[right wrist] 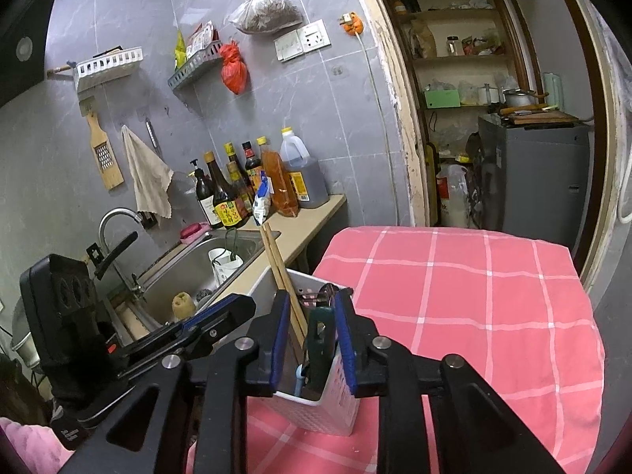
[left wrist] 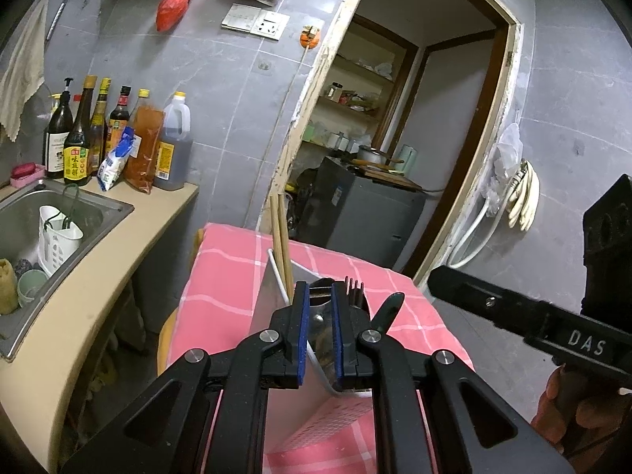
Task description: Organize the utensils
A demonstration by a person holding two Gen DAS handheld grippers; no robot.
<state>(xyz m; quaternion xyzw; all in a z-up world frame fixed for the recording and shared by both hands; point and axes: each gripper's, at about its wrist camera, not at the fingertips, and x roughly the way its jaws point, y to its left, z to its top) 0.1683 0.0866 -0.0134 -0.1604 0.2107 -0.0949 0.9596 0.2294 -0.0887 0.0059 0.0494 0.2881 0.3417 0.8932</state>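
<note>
Far left, the steel sink (left wrist: pixel 23 213) holds a white slotted caddy (left wrist: pixel 59 237), and beside it on the counter (left wrist: pixel 118 260) stands a cluster of sauce bottles (left wrist: pixel 114 138). Moving in, here's the table under its pink checked cloth (left wrist: pixel 229 268), and on it sits the white utensil holder (left wrist: pixel 272 304), right up against my left gripper (left wrist: pixel 319 331). My left jaws stand a little apart with the holder's rim and the dark utensil tops showing in the gap; whether the blue pads (left wrist: pixel 302 331) actually press anything, I cannot tell. A pair of wooden chopsticks (left wrist: pixel 281 245) rises tall out of the holder, a dark fork (left wrist: pixel 354 290) pokes up just right of my fingers, and a dark green handle (left wrist: pixel 389 310) leans out beside it. At the right edge of that view my other tool crosses in.

From my right wrist: the left gripper's blue-tipped finger (right wrist: pixel 221 316) sits at the holder's left side, over the sink edge. My right gripper (right wrist: pixel 312 339) straddles the white utensil holder (right wrist: pixel 335 391), jaws parted, pads on either side of the dark green handle (right wrist: pixel 319 335) without clearly pinching it. The chopsticks (right wrist: pixel 276 264) lean left inside. Pink cloth (right wrist: pixel 454 300) stretches off to the right.
</note>
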